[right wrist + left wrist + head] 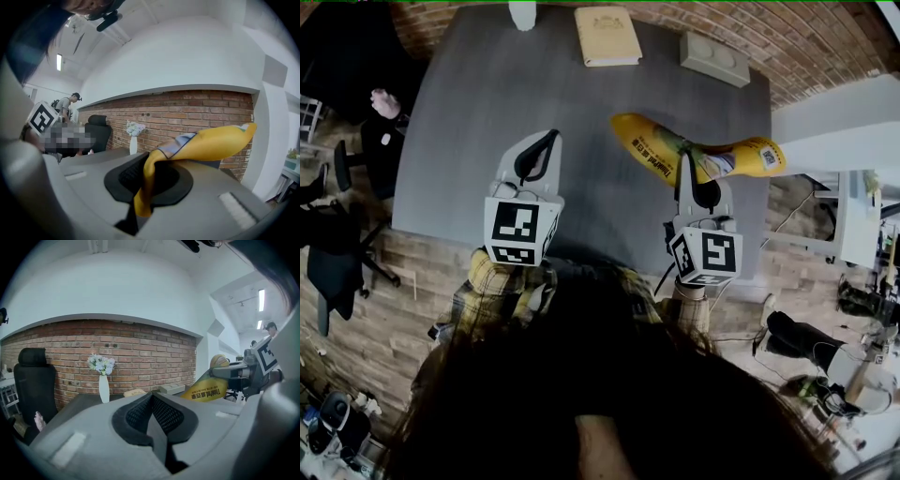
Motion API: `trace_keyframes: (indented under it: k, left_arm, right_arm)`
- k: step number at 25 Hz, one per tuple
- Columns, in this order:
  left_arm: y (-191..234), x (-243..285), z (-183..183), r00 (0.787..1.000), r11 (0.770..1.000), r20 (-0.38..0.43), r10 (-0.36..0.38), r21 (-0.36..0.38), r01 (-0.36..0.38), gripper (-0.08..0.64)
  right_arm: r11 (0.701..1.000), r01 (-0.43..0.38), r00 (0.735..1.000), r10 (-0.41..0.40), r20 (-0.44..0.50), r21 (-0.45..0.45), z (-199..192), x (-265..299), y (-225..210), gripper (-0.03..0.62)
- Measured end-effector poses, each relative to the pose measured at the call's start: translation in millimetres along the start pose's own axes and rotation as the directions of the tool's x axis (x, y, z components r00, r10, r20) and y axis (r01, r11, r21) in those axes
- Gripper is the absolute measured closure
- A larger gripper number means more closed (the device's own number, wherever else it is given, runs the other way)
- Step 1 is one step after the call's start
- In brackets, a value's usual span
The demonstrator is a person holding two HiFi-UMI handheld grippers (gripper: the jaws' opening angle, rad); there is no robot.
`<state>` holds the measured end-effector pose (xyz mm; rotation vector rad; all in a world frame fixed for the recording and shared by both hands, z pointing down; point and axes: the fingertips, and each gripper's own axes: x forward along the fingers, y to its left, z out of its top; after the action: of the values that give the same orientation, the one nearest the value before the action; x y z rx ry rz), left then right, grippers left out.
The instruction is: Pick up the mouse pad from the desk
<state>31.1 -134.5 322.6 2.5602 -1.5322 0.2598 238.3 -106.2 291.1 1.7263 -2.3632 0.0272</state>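
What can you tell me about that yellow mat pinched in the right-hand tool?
The mouse pad is a thin, floppy yellow sheet with printed text, a bluish patch and a square code near one end. The right gripper is shut on it, so it bends and arches over the jaws. It looks lifted off the grey desk; nothing else seems to touch it.

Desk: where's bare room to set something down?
Bare: left half of the desk, between vase and left gripper; also the middle, between book and grippers. Crowded: far edge (vase, book, box) and the right side, under the pad in the right gripper.
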Motion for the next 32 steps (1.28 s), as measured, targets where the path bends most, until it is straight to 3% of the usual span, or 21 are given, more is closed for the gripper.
trace_keyframes:
  k: [32]
  left_arm:
    - [23.6,-7.1,3.8,0.999,1.000,0.035,0.010,0.007,-0.010,0.563]
  right_arm:
    - [1.000,0.005,1.000,-0.005,-0.007,0.019,2.3,6.0,9.6,0.571]
